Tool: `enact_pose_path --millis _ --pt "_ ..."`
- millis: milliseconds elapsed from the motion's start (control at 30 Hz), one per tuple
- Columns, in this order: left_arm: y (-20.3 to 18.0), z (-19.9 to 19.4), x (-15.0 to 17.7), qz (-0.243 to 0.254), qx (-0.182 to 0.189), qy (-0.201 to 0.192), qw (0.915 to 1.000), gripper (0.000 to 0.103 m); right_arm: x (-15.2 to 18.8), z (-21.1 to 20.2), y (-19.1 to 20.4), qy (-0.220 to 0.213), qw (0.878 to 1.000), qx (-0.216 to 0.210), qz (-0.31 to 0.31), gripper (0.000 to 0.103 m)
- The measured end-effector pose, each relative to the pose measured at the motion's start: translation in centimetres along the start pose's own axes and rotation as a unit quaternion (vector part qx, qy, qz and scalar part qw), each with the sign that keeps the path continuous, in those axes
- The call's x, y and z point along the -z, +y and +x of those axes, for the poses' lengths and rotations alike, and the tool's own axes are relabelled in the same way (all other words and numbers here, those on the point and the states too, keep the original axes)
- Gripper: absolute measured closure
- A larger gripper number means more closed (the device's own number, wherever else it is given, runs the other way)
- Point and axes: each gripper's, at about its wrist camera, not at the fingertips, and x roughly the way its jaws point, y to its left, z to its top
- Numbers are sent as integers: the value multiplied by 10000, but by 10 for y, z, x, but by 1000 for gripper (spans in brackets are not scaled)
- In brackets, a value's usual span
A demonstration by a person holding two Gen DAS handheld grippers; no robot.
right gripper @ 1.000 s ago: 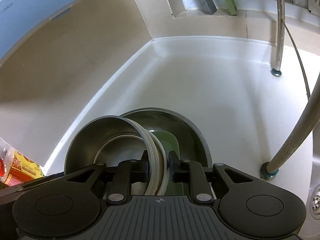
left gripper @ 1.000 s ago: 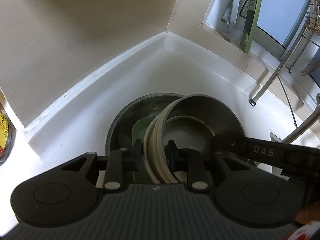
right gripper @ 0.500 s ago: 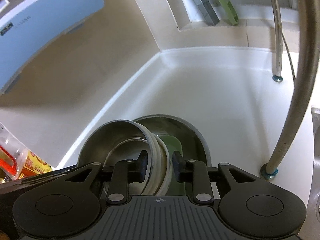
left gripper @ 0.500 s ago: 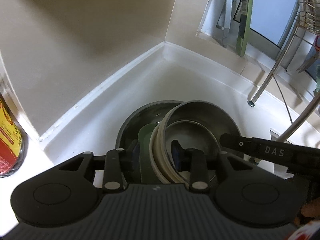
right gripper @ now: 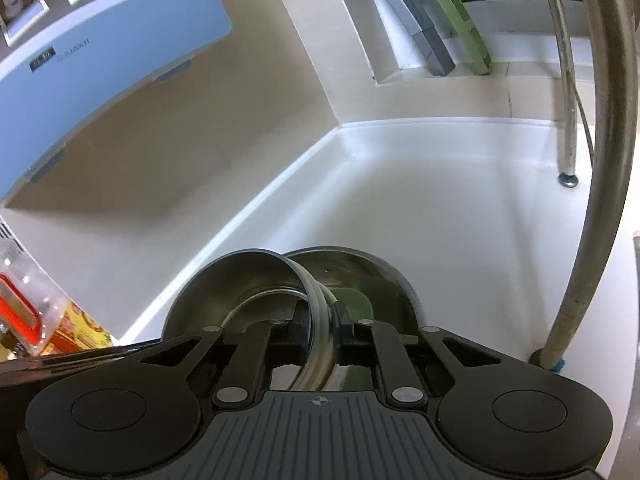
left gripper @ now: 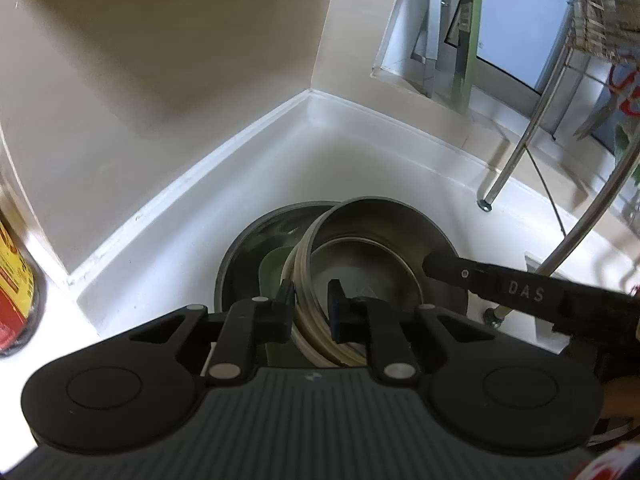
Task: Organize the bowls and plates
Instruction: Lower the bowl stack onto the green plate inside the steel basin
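Note:
A stack of nested bowls is held between both grippers above the white counter corner. Its top is a steel bowl (left gripper: 372, 248) with cream bowl rims (left gripper: 304, 312) under it. Below lies a wide grey plate (left gripper: 244, 256) with a green dish (left gripper: 272, 268) in it. My left gripper (left gripper: 311, 300) is shut on the stack's rim at one side. My right gripper (right gripper: 321, 322) is shut on the rim (right gripper: 318, 308) at the opposite side; its body with the letters DAS (left gripper: 524, 292) shows in the left wrist view. The steel bowl (right gripper: 240, 284) and the grey plate (right gripper: 376, 280) show in the right wrist view.
White countertop (right gripper: 420, 216) meets beige tiled walls in a corner. Metal rack legs (left gripper: 516, 160) (right gripper: 600, 184) stand at the right. A window frame (left gripper: 440, 40) is behind. A yellow-red bottle (left gripper: 16, 280) is at the left. A blue appliance (right gripper: 100, 68) hangs on the left wall.
Both grippers have risen with the bowl stack. The counter corner now looks farther away, and more wall, window and the blue appliance are in view.

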Motion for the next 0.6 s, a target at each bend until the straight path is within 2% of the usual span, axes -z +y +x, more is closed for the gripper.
enact_pose_path --millis 400,600 --pt "7 1 -11 -70 128 143 9998 89 -24 0 6 586 9966 341 469 93" --pt "7 8 -17 -39 46 330 9994 89 -33 6 6 953 9922 445 674 92"
